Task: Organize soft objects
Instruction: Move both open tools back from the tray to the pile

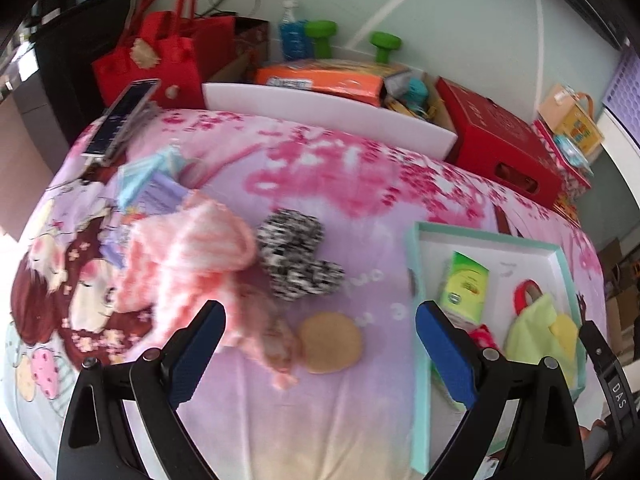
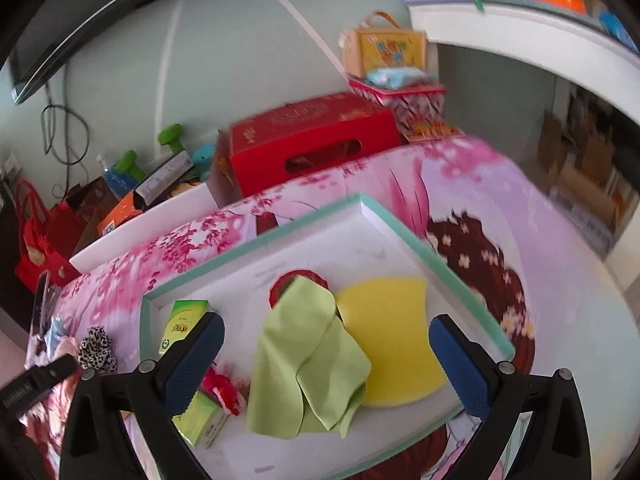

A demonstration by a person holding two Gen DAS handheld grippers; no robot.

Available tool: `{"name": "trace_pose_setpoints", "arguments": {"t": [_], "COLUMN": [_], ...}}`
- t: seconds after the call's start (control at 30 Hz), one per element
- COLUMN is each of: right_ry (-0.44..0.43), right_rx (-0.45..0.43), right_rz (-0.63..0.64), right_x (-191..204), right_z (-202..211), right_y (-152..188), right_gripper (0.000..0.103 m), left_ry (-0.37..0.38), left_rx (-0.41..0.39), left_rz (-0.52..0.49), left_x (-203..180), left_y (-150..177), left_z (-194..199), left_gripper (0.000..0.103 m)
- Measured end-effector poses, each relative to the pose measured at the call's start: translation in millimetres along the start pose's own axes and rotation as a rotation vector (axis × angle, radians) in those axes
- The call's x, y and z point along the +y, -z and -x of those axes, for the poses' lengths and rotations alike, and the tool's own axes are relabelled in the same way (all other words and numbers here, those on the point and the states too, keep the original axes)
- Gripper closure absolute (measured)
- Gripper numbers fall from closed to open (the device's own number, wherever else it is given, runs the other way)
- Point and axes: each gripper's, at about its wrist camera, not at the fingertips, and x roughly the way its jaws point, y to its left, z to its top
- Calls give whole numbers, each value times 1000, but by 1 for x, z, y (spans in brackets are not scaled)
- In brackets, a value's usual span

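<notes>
a crumpled lime-green cloth (image 2: 312, 360) lay in the shallow white tray with a teal rim (image 2: 256, 245) on the pink cartoon-print bed (image 2: 560, 280), overlapping a yellow sponge pad (image 2: 396, 340), between the spread, empty fingers of the right hand-held gripper (image 2: 326, 364), while the left hand-held gripper (image 1: 320, 356) hung open above a round tan puff (image 1: 331, 342) beside a fuzzy pink garment (image 1: 192, 264).

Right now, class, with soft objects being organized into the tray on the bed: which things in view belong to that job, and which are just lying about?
Belong to the job:
teal-rimmed tray
green cloth
yellow sponge
pink knitted item
leopard-print scrunchies
round tan pad

Just lying about:
red box
green dumbbells
blue bottle
red bag
</notes>
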Motion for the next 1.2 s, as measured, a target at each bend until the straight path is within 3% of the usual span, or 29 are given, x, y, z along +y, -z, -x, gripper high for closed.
{"name": "trace_pose_setpoints", "arguments": {"t": [0.27,0.43,0.7,0.97,1.13,1.2], "right_ry": [-57,-93,-244,-335,-334,-332], "right_rx": [55,0,-63,-20,7,11], "right_rz": [-4,64,96,135,238,299], "right_x": [10,31,77,116,147,163], "right_z": [-7,1,13,11,8,7], "right_y": [1,1,4,18,31,37], "right_gripper": [0,0,0,0,0,0], "left_ry": [-27,-93,-66,-35,-158,-155], "left_rx": [-73,-145,-153,-155,-202,-198], "left_rz": [128,168,197,210,179,197], "left_x": [56,83,99,114,122,130], "left_y": [-8,-7,-3,-5,-5,-6], "left_z": [19,31,39,43,48,49], "left_gripper": [7,7,7,7,7,7]}}
